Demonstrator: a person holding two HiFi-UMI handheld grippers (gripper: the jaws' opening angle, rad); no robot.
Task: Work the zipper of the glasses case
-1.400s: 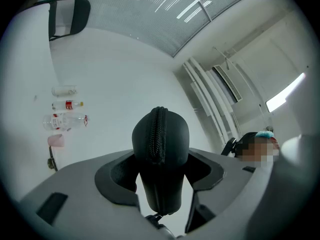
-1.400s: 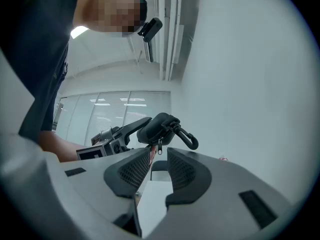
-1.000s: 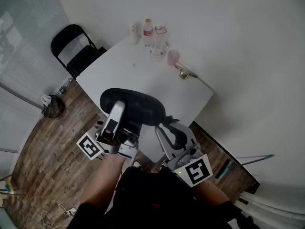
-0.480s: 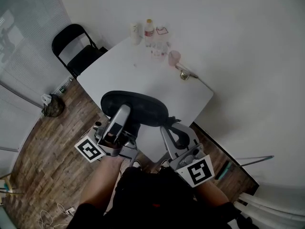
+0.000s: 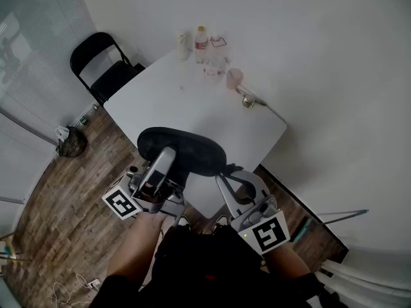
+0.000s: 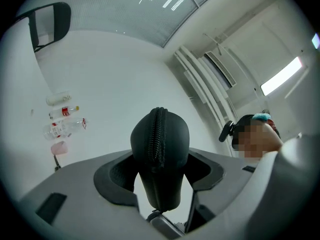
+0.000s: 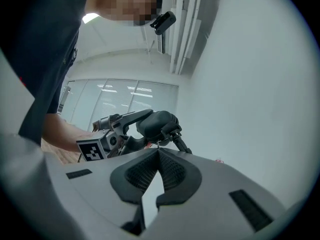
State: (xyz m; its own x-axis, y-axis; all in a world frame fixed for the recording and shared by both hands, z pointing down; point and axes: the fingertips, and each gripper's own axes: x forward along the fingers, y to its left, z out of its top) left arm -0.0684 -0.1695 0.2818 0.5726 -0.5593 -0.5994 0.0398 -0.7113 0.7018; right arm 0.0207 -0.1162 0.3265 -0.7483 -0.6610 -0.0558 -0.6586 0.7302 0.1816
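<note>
The glasses case (image 5: pixel 182 150) is black, oval, with its zipper (image 6: pixel 158 134) running along its edge.

Beneath me, a white table (image 5: pixel 192 104) fills mid-frame on a wood floor (image 5: pixel 61 197); black folding chair (image 5: pixel 114 77) upper left, white wall (image 5: pixel 334 63) right.

Bare across the middle of the table (image 5: pixel 192 111); blocked at its far corner by bottles (image 5: pixel 200 42) and a cup (image 5: pixel 234 77), over its near corner by the glasses case (image 5: pixel 183 149), beside its left edge by a folding chair (image 5: pixel 103 66).
</note>
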